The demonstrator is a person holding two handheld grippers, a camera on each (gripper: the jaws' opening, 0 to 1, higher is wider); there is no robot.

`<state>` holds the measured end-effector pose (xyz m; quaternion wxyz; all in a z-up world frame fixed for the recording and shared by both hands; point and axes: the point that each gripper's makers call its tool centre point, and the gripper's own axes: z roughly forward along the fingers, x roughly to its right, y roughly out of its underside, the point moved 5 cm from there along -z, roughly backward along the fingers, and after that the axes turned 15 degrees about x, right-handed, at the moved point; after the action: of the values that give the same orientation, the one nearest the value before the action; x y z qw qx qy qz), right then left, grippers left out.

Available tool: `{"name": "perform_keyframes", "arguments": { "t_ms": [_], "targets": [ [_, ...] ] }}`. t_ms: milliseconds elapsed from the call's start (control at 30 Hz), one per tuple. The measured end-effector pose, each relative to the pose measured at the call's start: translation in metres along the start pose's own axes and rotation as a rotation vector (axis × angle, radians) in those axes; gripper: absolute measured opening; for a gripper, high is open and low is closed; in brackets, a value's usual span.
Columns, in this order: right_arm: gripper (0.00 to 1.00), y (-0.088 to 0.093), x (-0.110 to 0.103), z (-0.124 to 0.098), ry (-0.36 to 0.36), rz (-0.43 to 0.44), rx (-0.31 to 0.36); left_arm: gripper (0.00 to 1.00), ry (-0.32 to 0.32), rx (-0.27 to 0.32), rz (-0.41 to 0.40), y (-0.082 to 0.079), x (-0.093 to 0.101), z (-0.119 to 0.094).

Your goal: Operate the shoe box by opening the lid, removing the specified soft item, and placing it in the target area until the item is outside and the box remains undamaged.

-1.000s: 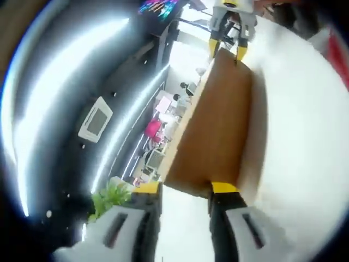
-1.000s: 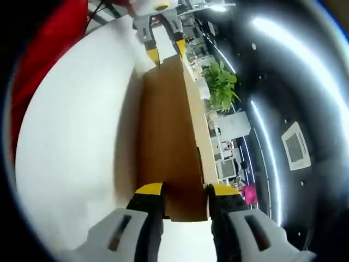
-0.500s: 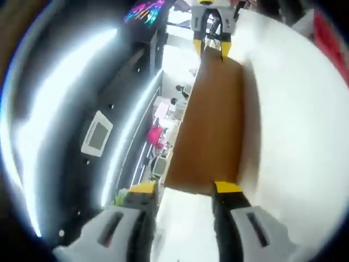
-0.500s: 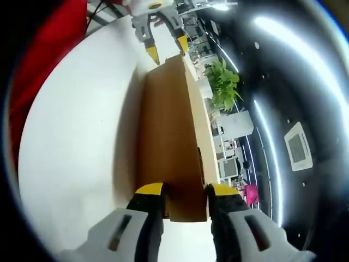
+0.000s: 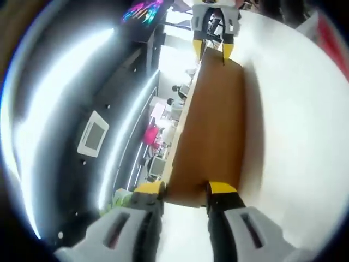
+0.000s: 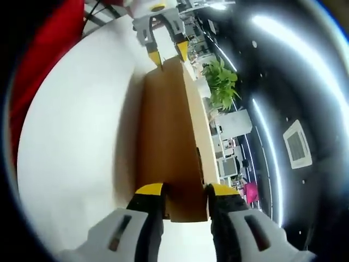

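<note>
Both grippers, left (image 5: pixel 184 188) and right (image 6: pixel 184 190), clamp opposite ends of the brown lid (image 6: pixel 166 136) above a white table (image 6: pixel 76 136); office ceiling lights beyond.

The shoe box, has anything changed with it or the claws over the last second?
Little has changed. Both claws still sit at opposite ends of the brown box: the left claw at one end, the right claw at the other. Half a second ago the left claw looked slightly wider spread at its end; now it is back close against it. The box stays on the white table, lid not visibly lifted.
</note>
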<state>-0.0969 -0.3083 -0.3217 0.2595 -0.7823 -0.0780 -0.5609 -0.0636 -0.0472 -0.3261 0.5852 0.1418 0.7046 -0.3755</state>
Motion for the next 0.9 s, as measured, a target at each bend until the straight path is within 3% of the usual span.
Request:
{"name": "perform_keyframes", "arguments": {
  "t_ms": [333, 567, 733, 900],
  "targets": [
    [0.3, -0.006, 0.013, -0.003, 0.008, 0.052, 0.018, 0.31, -0.074, 0.009, -0.085, 0.0, -0.013, -0.001],
    [0.31, -0.007, 0.016, -0.004, 0.052, 0.076, 0.038, 0.32, -0.103, 0.012, -0.13, 0.001, -0.018, -0.001],
    [0.32, -0.008, 0.021, -0.007, 0.1, 0.1, 0.043, 0.34, -0.13, 0.035, -0.212, -0.004, -0.024, 0.001],
    [0.32, -0.009, 0.021, -0.009, 0.145, 0.11, 0.049, 0.35, -0.146, 0.029, -0.216, -0.004, -0.025, 0.001]
  ]
}}
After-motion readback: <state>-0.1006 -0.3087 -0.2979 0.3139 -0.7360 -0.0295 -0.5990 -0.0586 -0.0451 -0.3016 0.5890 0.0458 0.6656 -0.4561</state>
